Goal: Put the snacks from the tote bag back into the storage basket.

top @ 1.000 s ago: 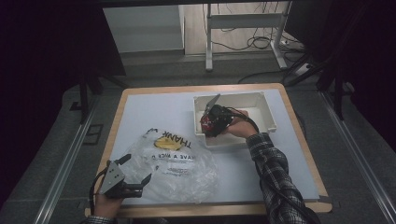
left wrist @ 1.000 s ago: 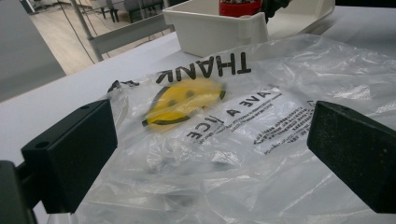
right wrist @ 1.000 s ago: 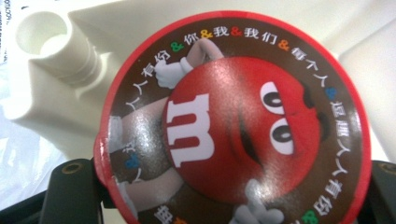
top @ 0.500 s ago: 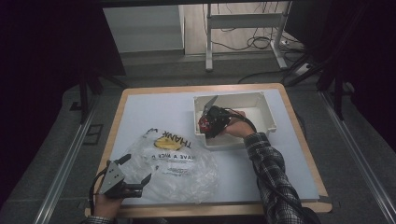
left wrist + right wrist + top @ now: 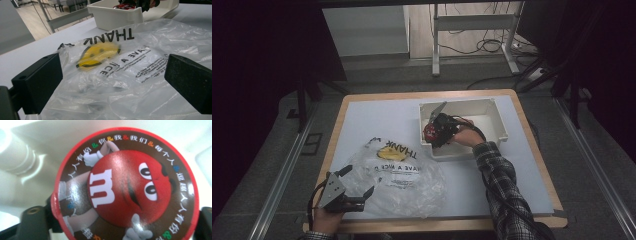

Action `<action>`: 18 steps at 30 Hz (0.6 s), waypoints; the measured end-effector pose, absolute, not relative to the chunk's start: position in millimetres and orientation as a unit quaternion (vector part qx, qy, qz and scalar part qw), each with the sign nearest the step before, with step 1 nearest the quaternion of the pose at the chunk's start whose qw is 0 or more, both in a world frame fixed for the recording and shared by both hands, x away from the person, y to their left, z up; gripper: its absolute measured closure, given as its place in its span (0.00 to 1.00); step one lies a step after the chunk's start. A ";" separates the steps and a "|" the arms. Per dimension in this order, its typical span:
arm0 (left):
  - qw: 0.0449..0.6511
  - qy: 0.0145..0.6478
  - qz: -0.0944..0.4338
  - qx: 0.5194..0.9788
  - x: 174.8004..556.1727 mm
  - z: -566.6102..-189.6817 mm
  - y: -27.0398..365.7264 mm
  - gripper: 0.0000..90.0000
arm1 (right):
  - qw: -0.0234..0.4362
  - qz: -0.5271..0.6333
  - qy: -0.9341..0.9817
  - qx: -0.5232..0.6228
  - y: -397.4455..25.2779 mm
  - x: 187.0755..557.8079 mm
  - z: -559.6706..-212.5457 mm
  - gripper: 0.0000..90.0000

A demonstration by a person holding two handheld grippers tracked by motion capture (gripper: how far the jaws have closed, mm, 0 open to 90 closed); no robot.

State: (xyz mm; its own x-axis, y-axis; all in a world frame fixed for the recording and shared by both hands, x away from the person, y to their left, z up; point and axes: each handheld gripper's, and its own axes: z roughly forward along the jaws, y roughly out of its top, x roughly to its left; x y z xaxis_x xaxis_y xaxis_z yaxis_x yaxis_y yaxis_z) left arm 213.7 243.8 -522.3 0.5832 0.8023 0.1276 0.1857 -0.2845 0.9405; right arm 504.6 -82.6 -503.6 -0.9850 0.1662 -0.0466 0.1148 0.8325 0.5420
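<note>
Candy tub [image 5: 125,187], clamped between the right gripper's [image 5: 438,131] fingers inside the white bin [image 5: 497,122], is being lifted, seemingly for bagging, while the left gripper [image 5: 357,192], fingers apart, is waiting at the plastic bag [image 5: 402,175].

Right arm [image 5: 499,182]: plaid flannel sleeve. Left gripper [image 5: 357,192]: grey three-cornered plate, black block jaws with screw holes, black cable trailing.

Plastic bag [image 5: 120,75] — black print "THANK" over a yellow smiley face, below it "HAVE A NICE", partly creased; the fine print underneath is too small to read.

Round red-rimmed candy lid [image 5: 125,185] — white "m" on a red cartoon character, ringed by small Chinese characters and coloured ampersands.
</note>
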 end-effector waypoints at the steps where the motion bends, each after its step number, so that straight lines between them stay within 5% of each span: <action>1: 0.496 0.334 0.311 0.739 213.7 -522.3 243.8 0.02 | 0.046 0.281 0.956 0.075 -82.6 504.2 -503.1 0.20; 18: 0.495 0.334 0.311 0.739 213.7 -522.3 243.4 0.02 | 0.056 0.299 0.949 0.078 -87.4 498.5 -491.1 0.10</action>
State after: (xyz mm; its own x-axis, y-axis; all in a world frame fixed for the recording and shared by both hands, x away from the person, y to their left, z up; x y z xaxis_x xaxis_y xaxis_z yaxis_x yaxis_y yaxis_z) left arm 213.7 243.4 -522.3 0.5828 0.8023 0.1294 0.1855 -0.2864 0.9400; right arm 498.5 -87.4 -491.1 -0.9816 0.1815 -0.0600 0.1144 0.8088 0.5768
